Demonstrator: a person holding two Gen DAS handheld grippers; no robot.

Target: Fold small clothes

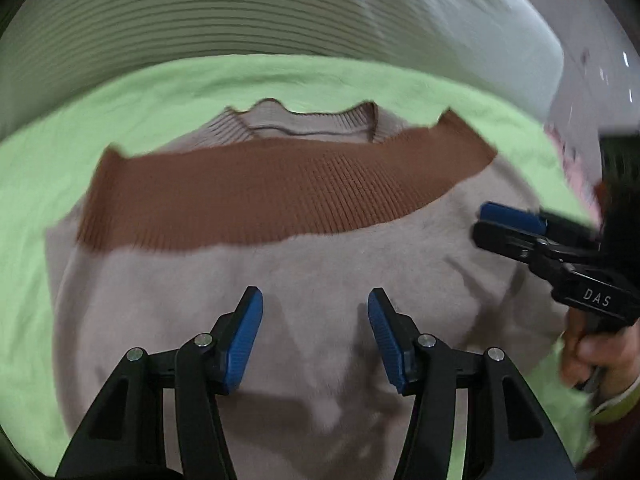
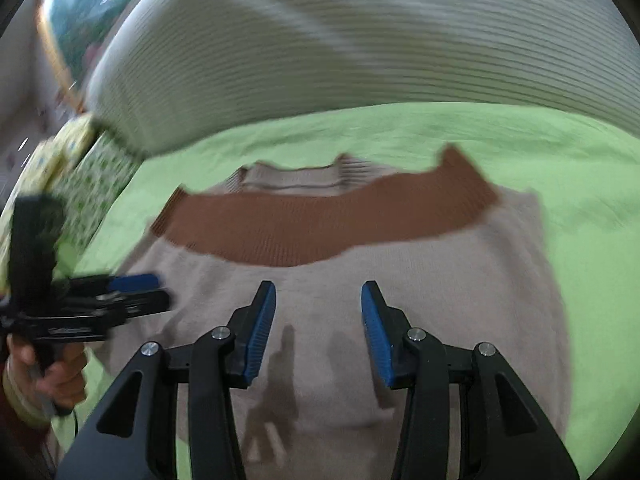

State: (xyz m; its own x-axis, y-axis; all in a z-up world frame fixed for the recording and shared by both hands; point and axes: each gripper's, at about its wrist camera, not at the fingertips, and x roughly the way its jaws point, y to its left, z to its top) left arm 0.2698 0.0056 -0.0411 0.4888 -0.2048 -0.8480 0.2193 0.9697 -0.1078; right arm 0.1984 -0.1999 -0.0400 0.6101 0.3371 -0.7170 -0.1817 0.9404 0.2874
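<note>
A small beige sweater lies folded on a light green sheet, its brown ribbed hem band folded up near the collar. It also shows in the right wrist view, with the brown band. My left gripper is open and empty, hovering above the beige fabric. My right gripper is open and empty above the same fabric. The right gripper shows in the left wrist view over the sweater's right side; the left gripper shows in the right wrist view at the sweater's left side.
A grey-striped cushion rises behind the green sheet. A green-patterned cloth lies at the far left of the right wrist view. Pink cloth shows at the right edge of the left wrist view.
</note>
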